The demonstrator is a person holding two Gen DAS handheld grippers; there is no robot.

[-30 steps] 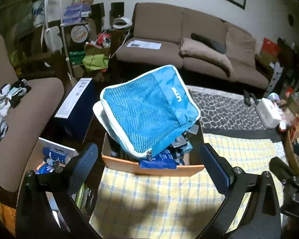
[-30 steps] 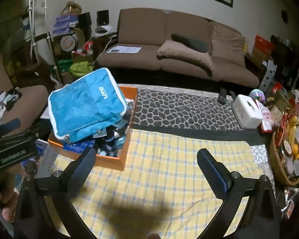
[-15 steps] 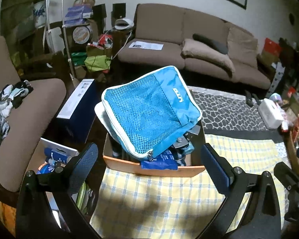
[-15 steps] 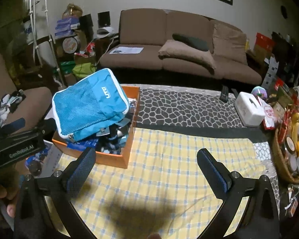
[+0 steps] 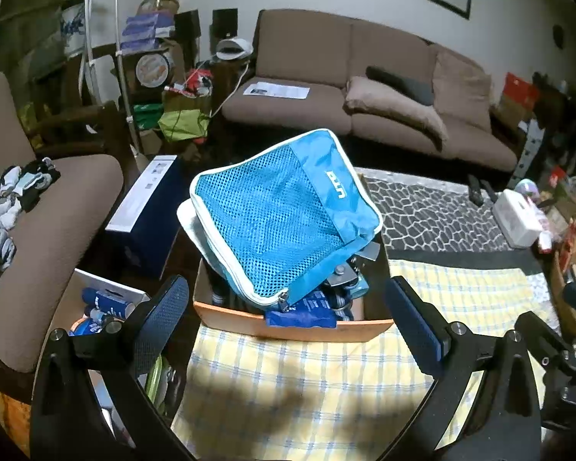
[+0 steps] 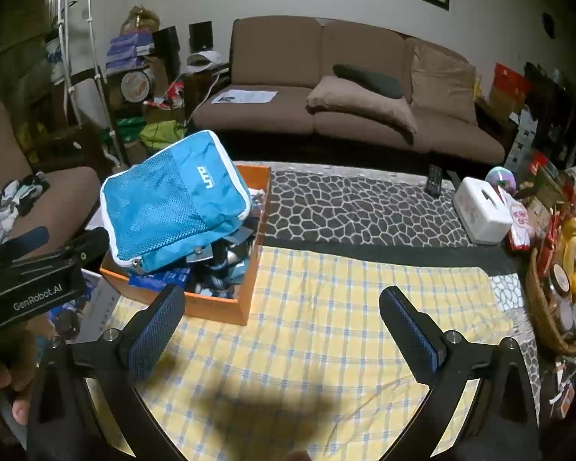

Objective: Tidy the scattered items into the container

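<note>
The blue mesh pouch (image 5: 284, 215) lies tilted atop the heaped orange box (image 5: 292, 322); checked yellow cloth (image 6: 326, 326) lies beside it. Left gripper (image 5: 288, 322) and right gripper (image 6: 280, 330) hover with jaws apart, empty.

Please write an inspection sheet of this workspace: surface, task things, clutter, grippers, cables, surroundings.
Surface: yellow checked cloth bare of loose items; patterned mat behind it.
Job's things: orange box at the cloth's left edge, heaped full; blue mesh pouch lies tilted on top, above the rim.
Clutter: white tissue box, remote and wicker basket to the right.
Grippers: left gripper open and empty, facing the box; right gripper open and empty over the cloth.
Cables: white cable beside the sofa.
Surroundings: brown sofa, armchair with clothes, navy carton beside the box.
</note>
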